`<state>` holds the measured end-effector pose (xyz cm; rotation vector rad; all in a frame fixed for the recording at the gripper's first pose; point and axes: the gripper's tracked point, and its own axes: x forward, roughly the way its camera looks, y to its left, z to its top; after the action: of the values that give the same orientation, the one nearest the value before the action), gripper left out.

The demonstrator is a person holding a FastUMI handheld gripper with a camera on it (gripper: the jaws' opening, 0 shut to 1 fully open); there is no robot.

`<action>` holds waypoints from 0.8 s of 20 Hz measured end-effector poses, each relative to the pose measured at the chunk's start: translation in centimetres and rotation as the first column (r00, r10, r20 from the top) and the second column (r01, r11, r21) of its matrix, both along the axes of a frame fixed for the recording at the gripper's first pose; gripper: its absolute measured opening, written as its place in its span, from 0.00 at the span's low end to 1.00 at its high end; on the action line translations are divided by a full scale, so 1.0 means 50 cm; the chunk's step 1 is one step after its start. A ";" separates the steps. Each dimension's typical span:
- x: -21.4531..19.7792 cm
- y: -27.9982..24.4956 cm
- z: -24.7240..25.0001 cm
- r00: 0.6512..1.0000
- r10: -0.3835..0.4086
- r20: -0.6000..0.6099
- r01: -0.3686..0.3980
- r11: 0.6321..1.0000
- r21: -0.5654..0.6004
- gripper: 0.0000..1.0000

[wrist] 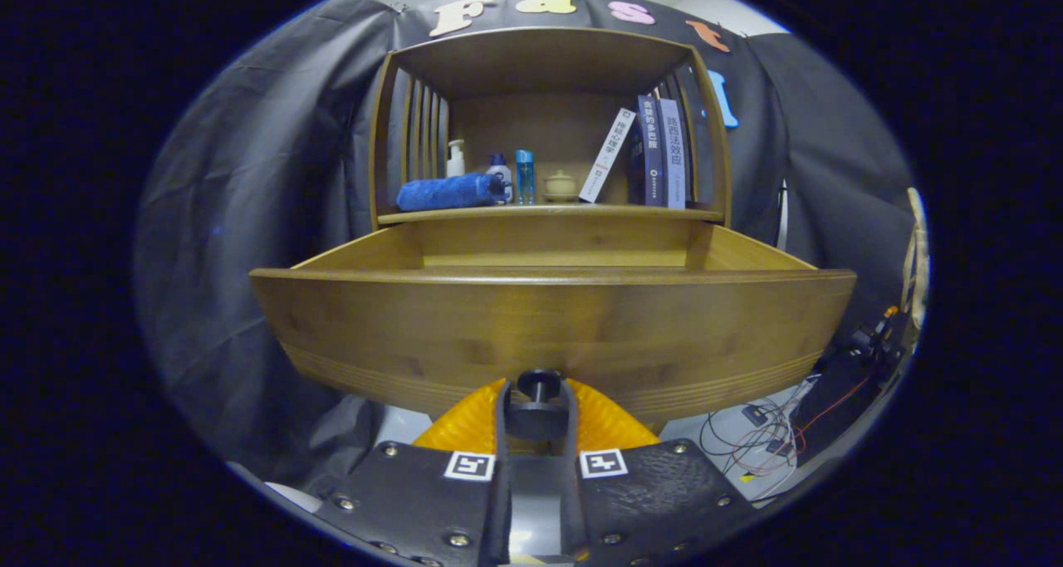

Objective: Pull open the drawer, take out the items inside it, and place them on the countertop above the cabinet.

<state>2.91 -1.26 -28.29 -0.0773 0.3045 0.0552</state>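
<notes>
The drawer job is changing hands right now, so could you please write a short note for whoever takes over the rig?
Gripper: jaws closed around the drawer knob.
Drawer: pulled well out of the cabinet; its inside is hidden behind the front panel.
Countertop: blue rolled cloth, bottles, small pot, books.
Done: drawer opened.
Left: release the knob, check inside, move any items to the countertop.

the gripper (538, 408) is seen held level, aimed straight forward. its jaws are drawn close together, standing nearly parallel with only a narrow gap left between them. the round knob (538, 380) is caught in that gap and is pressed by both fingers (504, 417), one on each side of its stem.
</notes>
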 end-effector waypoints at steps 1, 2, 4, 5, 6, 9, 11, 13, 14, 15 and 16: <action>0.002 -0.001 -0.003 1.000 -0.001 -0.004 0.001 1.000 -0.008 0.23; -0.001 -0.001 -0.004 1.000 -0.002 -0.020 0.002 1.000 -0.006 0.23; -0.009 -0.003 0.041 0.999 -0.021 0.041 0.021 1.000 -0.017 0.39; -0.004 -0.006 0.076 0.997 -0.027 0.077 0.029 0.999 -0.037 0.55; -0.007 -0.011 0.111 0.994 -0.036 0.102 0.042 0.997 -0.061 0.72; -0.008 0.005 0.185 0.989 -0.031 0.145 0.040 0.997 -0.062 0.87; 0.001 0.012 0.224 0.988 -0.038 0.152 0.046 0.998 -0.047 0.87; 0.020 0.009 0.255 0.986 -0.058 0.157 0.068 0.996 -0.055 0.88; 0.031 0.015 0.269 0.985 -0.059 0.164 0.068 0.996 -0.050 0.90; 0.051 0.021 0.279 0.985 -0.059 0.160 0.068 0.997 -0.047 0.93; 0.069 0.022 0.278 0.988 -0.066 0.136 0.073 0.996 -0.047 0.95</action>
<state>6.36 -0.17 -14.40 -0.1213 0.1735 -0.0268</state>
